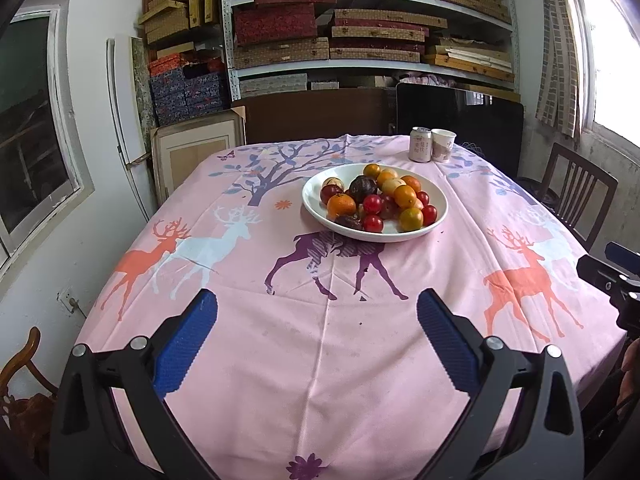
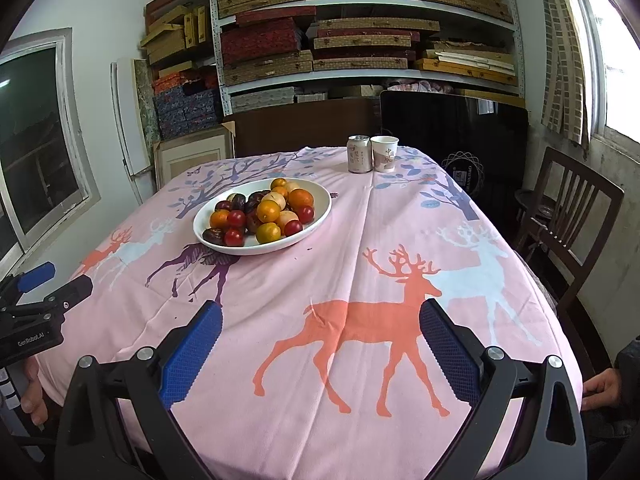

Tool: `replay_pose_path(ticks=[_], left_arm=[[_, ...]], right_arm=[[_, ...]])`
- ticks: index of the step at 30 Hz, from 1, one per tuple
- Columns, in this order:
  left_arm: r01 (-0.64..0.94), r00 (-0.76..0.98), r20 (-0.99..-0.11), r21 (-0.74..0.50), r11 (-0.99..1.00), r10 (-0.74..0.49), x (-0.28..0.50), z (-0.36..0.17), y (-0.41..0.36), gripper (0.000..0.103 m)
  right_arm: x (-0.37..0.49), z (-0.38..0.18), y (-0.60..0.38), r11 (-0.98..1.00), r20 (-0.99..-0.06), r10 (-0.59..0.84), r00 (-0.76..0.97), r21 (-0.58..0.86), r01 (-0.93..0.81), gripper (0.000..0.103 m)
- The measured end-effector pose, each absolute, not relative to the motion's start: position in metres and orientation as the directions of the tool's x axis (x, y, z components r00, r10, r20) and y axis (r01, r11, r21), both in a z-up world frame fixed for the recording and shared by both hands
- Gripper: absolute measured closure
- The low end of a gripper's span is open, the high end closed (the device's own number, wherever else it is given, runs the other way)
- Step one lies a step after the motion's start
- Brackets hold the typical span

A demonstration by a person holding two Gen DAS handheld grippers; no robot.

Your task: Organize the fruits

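A white plate [image 1: 316, 209] [image 2: 320, 216] stands mid-table on the pink deer-print cloth, piled with fruits [image 1: 376, 200] [image 2: 264, 212]: oranges, red cherry tomatoes, yellow-green tomatoes, dark dates and a dark passion fruit. My left gripper [image 1: 318, 308] hovers open over the near edge of the table, well short of the plate, with nothing between its blue pads. My right gripper [image 2: 320, 318] is likewise open and empty above the orange deer, with the plate far off to its upper left. The left gripper also shows at the left edge of the right wrist view [image 2: 52, 284].
A drink can [image 1: 420, 144] [image 2: 359, 154] and a paper cup [image 1: 443, 145] [image 2: 384, 153] stand together at the table's far edge. A wooden chair [image 1: 576, 196] [image 2: 568, 220] sits to the right. Shelves of boxes [image 1: 360, 28] fill the back wall. A hand [image 2: 600, 392] rests low at the right.
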State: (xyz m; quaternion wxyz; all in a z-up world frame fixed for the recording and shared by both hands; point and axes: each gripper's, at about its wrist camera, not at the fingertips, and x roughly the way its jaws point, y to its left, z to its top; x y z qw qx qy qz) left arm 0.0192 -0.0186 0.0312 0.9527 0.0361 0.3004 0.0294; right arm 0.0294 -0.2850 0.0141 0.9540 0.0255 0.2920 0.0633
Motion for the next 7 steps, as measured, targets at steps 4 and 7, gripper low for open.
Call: replay_pose_path(ticks=[4, 7], left_arm=[[-0.038, 0.815, -0.575, 0.073, 0.997, 0.073, 0.0198, 0.0309, -0.0174, 0.005], [-0.048, 0.815, -0.573, 0.071, 0.996, 0.081, 0.0207, 0.0308, -0.0154, 0.005]], right_arm=[[0.0314, 0.0124, -0.2868, 0.990, -0.561, 0.136, 0.816, 0.095, -0.100, 0.003], [0.0328, 0.0116, -0.2871, 0.991, -0.565, 0.135, 0.814, 0.097, -0.097, 0.003]])
